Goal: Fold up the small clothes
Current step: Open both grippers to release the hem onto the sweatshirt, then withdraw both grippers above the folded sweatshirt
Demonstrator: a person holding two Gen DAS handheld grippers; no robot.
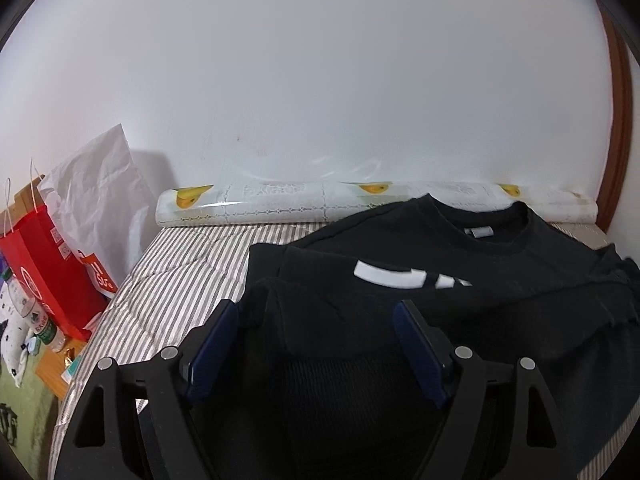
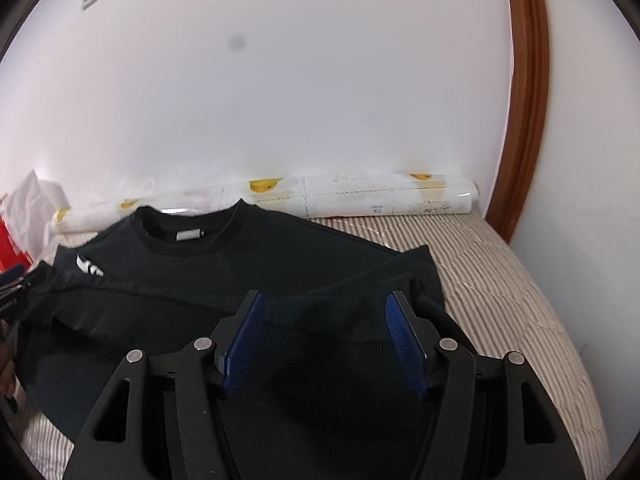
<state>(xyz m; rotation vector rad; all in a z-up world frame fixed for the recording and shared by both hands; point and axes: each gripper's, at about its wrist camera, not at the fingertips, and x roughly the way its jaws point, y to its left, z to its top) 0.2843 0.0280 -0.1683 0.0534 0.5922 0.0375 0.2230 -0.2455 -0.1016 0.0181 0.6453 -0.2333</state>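
A black sweatshirt (image 1: 460,280) lies on a bed with a grey-and-white striped cover (image 1: 176,280), its collar toward the wall and both sleeves folded in across the body. On the chest there is a white logo (image 1: 400,276); its shape is partly covered by a fold and I cannot read it as letters. Inside the collar sits a small white label (image 2: 189,235), too small to read.

The left gripper (image 1: 316,308) is released, its blue pads wide apart above the folded sleeve on that side. The right gripper (image 2: 324,300) is also released, over the other folded sleeve; whether the pads touch the cloth I cannot tell.

Along the wall, just behind the collar, lies a white roll of patterned film with yellow fruit pictures (image 1: 360,200). Beside the bed stand a red paper bag (image 1: 52,272) with white print, not readable, a white plastic bag (image 1: 100,192) and a water bottle with green label (image 1: 46,330).
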